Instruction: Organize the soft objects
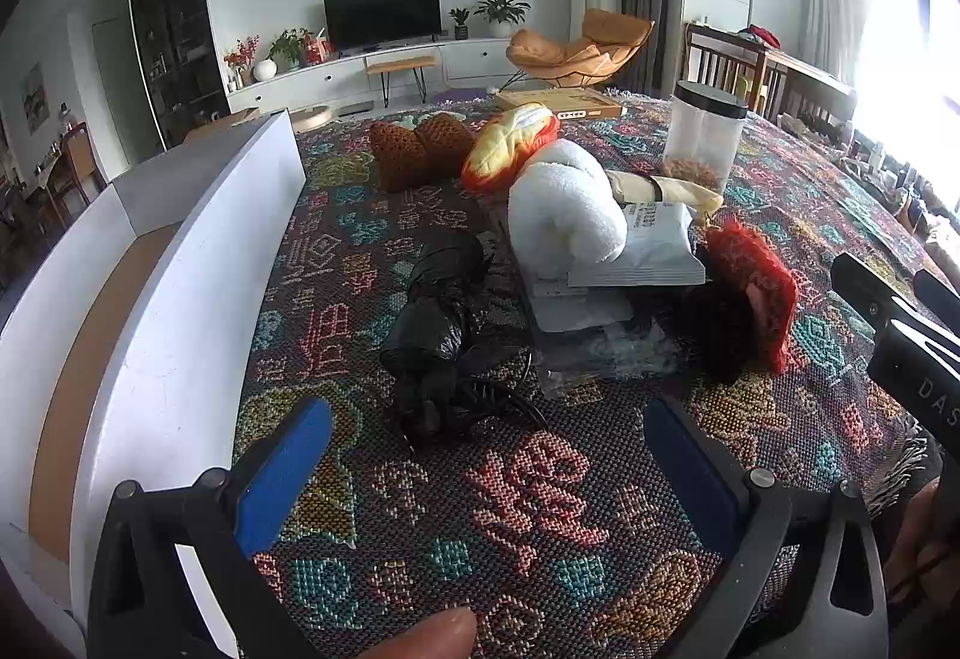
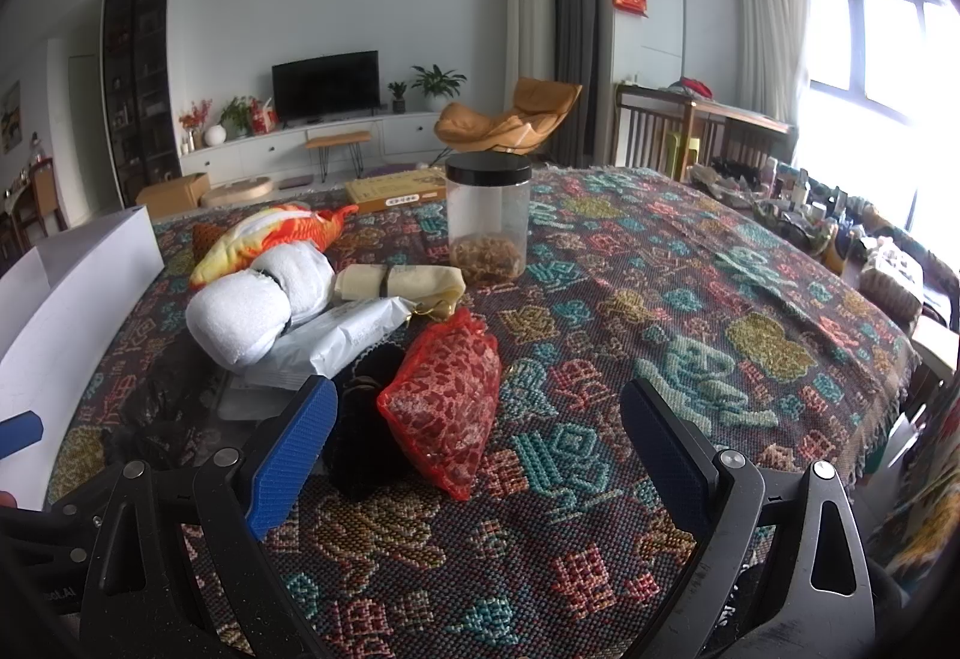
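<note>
Left wrist view is showing the left tongs (image 1: 486, 455) hovering with jaws spread wide apart and holding nothing, aimed at a crumpled black plastic bag (image 1: 441, 317) lying just ahead on the patterned cloth of the tabletop (image 1: 540, 527). Beyond it the soft things are sitting heaped together near the middle: a rolled white towel (image 1: 564, 203) is resting on a pale flat packet (image 1: 648, 251), a red mesh pouch (image 1: 762, 275) is leaning against something dark and fuzzy, and an orange-and-yellow plush (image 1: 510, 143) is lying beside a brown knitted piece (image 1: 420, 149). A cream roll bound with a dark band (image 1: 660, 188) is lying next to a clear jar with a black lid (image 1: 708, 131). They look dumped as one loose pile awaiting sorting.

A white open box (image 1: 180, 251) is standing along the left side, its wall close to the black bag; it is probably the container meant to receive the items, which would explain the pile sitting beside it.

In the right wrist view the right tongs (image 2: 480, 449) are likewise gaping and empty, with the red mesh pouch (image 2: 450, 395) lying between the fingers' line of sight, just ahead of the blue left pad (image 2: 294, 455).

Open cloth is stretching widely to the right of the pile, giving room to approach; the fringed tabletop edge (image 2: 888, 395) is falling away on that side, and the box wall is limiting sideways swings on the left.
</note>
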{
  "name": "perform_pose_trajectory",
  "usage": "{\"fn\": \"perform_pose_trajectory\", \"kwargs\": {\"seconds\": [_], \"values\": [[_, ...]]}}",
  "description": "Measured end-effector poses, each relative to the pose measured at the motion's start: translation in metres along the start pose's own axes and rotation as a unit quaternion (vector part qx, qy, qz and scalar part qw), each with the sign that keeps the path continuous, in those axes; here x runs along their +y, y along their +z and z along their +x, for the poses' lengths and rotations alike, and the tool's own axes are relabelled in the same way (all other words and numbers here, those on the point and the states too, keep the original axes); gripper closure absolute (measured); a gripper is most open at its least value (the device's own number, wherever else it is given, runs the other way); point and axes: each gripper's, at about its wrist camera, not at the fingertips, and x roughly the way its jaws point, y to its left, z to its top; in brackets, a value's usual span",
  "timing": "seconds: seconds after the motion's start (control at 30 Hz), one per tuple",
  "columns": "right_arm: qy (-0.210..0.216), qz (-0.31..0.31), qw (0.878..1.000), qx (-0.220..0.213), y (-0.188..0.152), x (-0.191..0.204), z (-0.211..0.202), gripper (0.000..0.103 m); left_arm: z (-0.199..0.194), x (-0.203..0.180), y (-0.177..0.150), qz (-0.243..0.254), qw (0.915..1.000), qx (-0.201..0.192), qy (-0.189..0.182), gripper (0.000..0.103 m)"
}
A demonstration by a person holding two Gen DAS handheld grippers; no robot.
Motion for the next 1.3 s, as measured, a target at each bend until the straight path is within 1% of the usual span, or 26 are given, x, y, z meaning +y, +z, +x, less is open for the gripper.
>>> {"fn": "perform_pose_trajectory", "kwargs": {"seconds": [0.27,0.6,0.93,1.3], "values": [[0.003,0.008,1.0,0.004,-0.001,0.0,-0.001,0.006,0.001,0.001,0.0,0.001,1.0,0.002,0.002,0.0],[0.016,0.055,0.998,0.021,-0.002,-0.018,0.008,0.006,0.002,0.008,-0.002,-0.001,0.9999,0.012,0.012,0.0],[0.018,0.055,0.998,0.035,-0.003,-0.019,0.013,0.006,0.015,0.011,-0.012,0.009,0.9983,0.047,0.032,0.0],[0.018,0.056,0.998,0.038,-0.004,-0.02,0.015,0.006,0.021,0.012,-0.015,0.016,0.9972,0.061,0.041,0.0]]}}
